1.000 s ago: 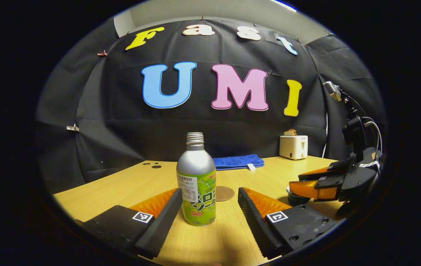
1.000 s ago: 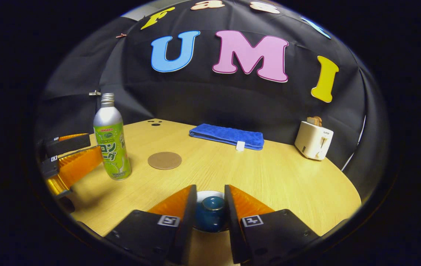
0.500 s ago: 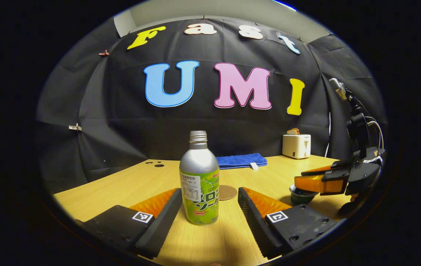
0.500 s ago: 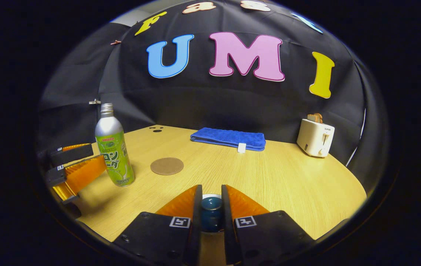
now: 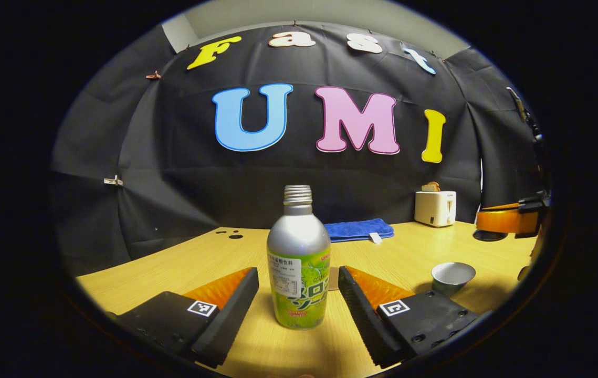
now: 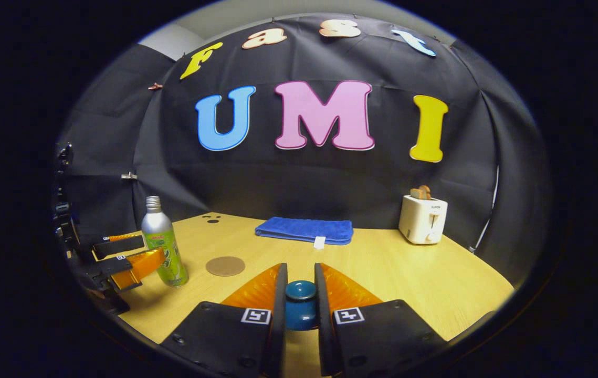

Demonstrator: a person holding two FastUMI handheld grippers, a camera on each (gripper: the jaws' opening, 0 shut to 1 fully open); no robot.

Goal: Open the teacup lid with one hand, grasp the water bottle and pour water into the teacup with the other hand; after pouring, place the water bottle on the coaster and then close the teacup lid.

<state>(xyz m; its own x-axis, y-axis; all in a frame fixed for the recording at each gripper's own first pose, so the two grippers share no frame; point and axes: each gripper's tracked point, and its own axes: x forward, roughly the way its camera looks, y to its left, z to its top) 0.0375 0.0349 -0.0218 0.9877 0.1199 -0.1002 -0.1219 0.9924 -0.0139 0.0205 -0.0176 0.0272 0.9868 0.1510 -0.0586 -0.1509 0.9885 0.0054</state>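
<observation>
Right tongs [image 6: 299, 299] clamp the teacup lid [image 6: 300, 303] by its knob, lifted. Left tongs [image 5: 299, 294] spread wide, water bottle [image 5: 299, 262] upright between them on the bench [image 5: 214, 257], untouched. Uncovered teacup [image 5: 452, 276] at 3 o'clock of bottle; coaster [image 6: 225, 265] just behind it.

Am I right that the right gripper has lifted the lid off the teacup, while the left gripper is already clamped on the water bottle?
Not quite: the left gripper is open, its fingers standing clear on either side of the water bottle, as the left gripper view shows. The right gripper does hold the lid, and the teacup stands uncovered.
</observation>
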